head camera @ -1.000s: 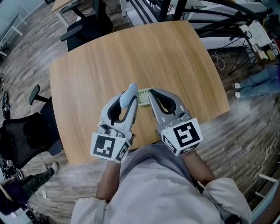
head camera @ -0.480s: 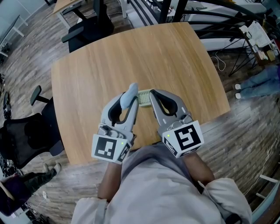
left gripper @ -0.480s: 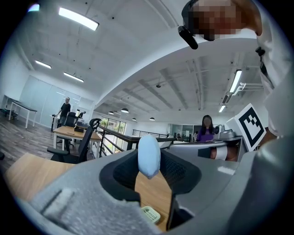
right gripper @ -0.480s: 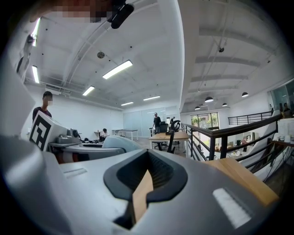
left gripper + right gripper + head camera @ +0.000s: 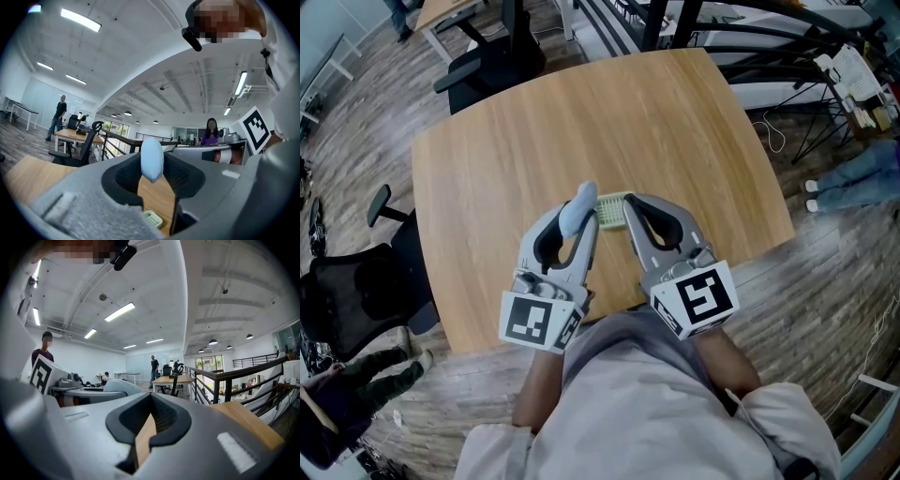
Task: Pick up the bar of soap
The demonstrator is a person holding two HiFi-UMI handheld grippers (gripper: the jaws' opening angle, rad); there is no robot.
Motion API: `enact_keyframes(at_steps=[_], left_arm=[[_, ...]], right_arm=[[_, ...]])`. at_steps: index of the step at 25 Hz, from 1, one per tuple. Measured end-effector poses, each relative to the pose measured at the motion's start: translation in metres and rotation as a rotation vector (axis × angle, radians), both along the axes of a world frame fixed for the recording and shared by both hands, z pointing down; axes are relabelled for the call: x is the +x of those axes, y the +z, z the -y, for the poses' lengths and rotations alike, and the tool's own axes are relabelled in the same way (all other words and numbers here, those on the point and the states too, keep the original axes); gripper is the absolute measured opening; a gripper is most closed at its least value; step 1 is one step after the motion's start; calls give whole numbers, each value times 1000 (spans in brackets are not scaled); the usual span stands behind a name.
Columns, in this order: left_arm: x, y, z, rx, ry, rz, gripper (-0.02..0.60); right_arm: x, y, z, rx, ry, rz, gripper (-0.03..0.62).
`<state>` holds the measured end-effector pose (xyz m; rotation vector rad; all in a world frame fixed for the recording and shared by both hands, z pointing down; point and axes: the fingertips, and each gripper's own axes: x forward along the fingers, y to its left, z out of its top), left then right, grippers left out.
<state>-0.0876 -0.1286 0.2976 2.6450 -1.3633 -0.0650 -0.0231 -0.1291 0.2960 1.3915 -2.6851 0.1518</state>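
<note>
Soap (image 5: pixel 576 209) — in left hand-held gripper (image 5: pixel 580 199)

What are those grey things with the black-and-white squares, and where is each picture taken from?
A person holds a tool in each hand, each ending in a two-jaw gripper; the marker cubes are part of them. One picture comes from a camera on the person's head, looking down at a wooden table. The other two come from cameras riding on each gripper, looking along its jaws. The left gripper is closed on a pale blue bar of soap. The right gripper is shut and empty. On the table near both tips lies a pale green ridged tray, probably a soap dish.
</note>
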Motion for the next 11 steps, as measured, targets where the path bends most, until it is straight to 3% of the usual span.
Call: enact_keyframes(at_steps=[11], left_arm=[[4, 1, -1, 2, 1, 5, 127]], right_arm=[[3, 5, -1, -13, -2, -8, 0]])
